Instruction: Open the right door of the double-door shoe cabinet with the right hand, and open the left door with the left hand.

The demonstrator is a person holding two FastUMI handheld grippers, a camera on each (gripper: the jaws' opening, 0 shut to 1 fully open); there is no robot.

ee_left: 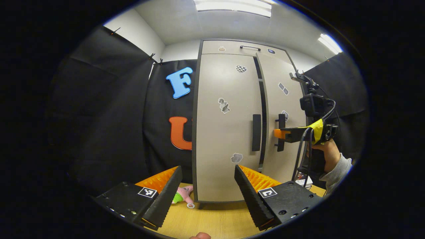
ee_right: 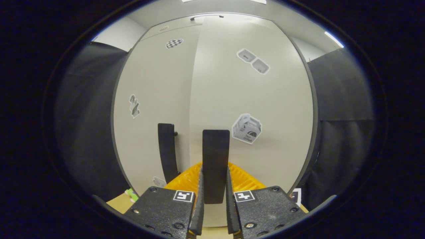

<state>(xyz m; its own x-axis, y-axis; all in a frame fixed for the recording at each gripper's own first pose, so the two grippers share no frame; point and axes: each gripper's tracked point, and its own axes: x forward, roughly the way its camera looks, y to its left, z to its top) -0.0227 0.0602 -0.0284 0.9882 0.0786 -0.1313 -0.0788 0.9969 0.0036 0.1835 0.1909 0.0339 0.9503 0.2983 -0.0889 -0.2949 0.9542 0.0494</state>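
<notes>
Shoe cabinet (ee_left: 229,132) stands upright on the wooden tabletop (ee_left: 212,222) in the left gripper view, straight ahead of the left gripper (ee_left: 207,192), whose jaws are spread wide with nothing between them. The left door (ee_left: 225,99) sits flush, its dark vertical handle (ee_left: 256,132) untouched. The right door (ee_left: 282,99) stands slightly ajar, and the right gripper (ee_left: 280,133), held by a hand (ee_left: 327,154) in a grey sleeve, is at that door's handle (ee_left: 281,132). A pink and green plush toy (ee_left: 182,196) lies on the tabletop by the cabinet's lower left corner.

In the right gripper view, the right gripper (ee_right: 214,189) is closed on the right door's handle (ee_right: 215,159), one finger pressing each side. The left door's handle (ee_right: 167,152) hangs just beside it, free. Stickers dot both doors.
</notes>
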